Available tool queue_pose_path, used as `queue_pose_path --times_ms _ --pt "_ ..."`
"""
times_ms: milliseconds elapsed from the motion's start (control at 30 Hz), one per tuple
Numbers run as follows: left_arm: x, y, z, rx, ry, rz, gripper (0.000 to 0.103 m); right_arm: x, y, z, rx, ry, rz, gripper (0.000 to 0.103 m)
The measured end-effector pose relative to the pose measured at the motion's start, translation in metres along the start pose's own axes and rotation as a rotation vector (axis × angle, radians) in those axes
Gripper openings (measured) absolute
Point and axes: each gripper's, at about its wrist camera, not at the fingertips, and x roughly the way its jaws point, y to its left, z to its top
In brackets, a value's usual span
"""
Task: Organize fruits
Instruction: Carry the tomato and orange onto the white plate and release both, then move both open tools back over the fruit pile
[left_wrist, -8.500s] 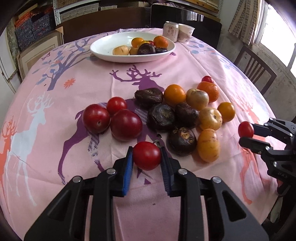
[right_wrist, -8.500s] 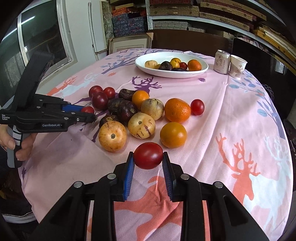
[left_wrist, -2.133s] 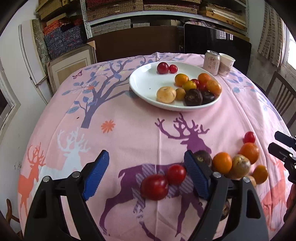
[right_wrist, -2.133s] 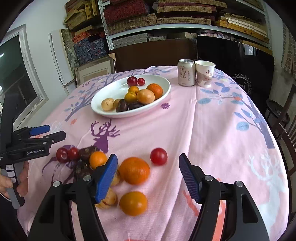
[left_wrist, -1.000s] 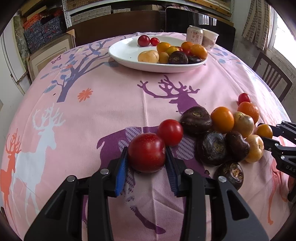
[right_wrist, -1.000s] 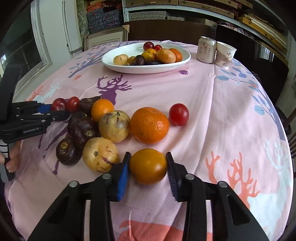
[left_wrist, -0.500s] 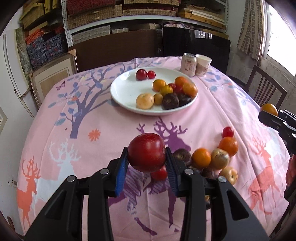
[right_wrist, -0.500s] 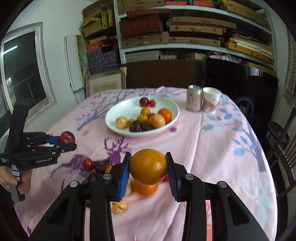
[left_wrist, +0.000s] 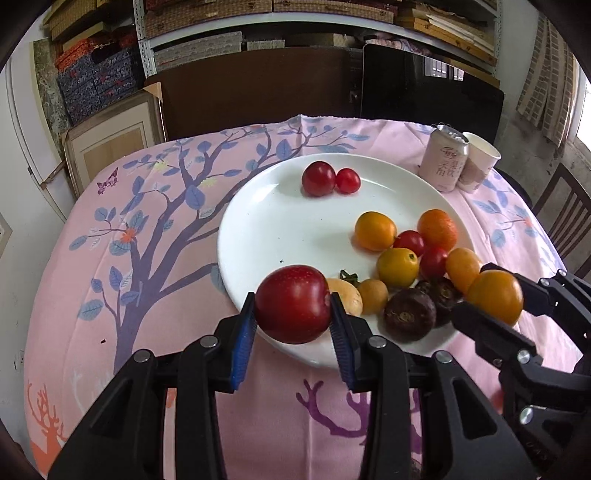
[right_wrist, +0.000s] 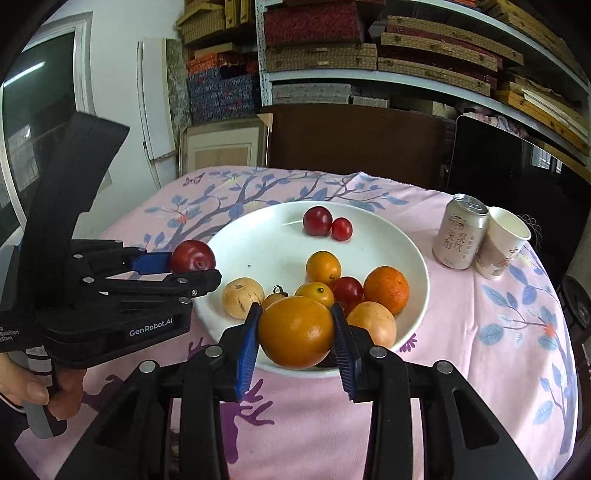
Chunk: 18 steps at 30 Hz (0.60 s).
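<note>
Pink deer-print tablecloth (left_wrist: 155, 258) under white plate (left_wrist: 266, 229) (box-stacked shelves (right_wrist: 369, 55) behind), each hand-held gripper pinching one fruit.

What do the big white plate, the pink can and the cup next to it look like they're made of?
Plate: likely glazed ceramic, though hard plastic is possible; it is smooth, glossy white and shows soft reflections. Can: thin metal, probably aluminium, with a silvery rimmed top and a printed pink wrap. Cup: looks like paper, matte, with a rolled lip and printed side.
</note>
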Motion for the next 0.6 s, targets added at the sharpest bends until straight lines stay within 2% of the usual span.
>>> queue_pose_path --times_ms 100,167,200,233,300,467,600 --pt "0.015 0.003 0.007 -0.017 0.014 -0.008 0.038 0.021 0.004 0.003 -0.032 0.037 -0.022 0.038" --pt "0.023 0.005 0.01 -0.031 0.028 -0.013 0.039 0.033 0.005 0.004 -0.061 0.062 -0.054 0.044" --pt "0.024 0.006 0.011 -0.04 0.025 -0.012 0.052 0.036 0.006 0.005 -0.07 0.074 -0.067 0.053" --pt "0.022 0.007 0.012 -0.048 0.008 -0.002 0.069 0.036 0.006 0.005 -0.074 0.071 -0.06 0.057" --pt "0.013 0.01 0.012 -0.065 -0.04 0.021 0.077 0.03 0.006 0.005 -0.067 0.045 -0.064 0.061" --pt "-0.011 0.012 0.006 -0.069 -0.05 0.003 0.078 0.004 -0.004 0.0 -0.01 0.032 -0.055 0.061" --pt "-0.034 0.014 -0.014 -0.076 -0.047 -0.007 0.08 -0.024 -0.017 -0.012 0.063 0.016 -0.04 0.064"
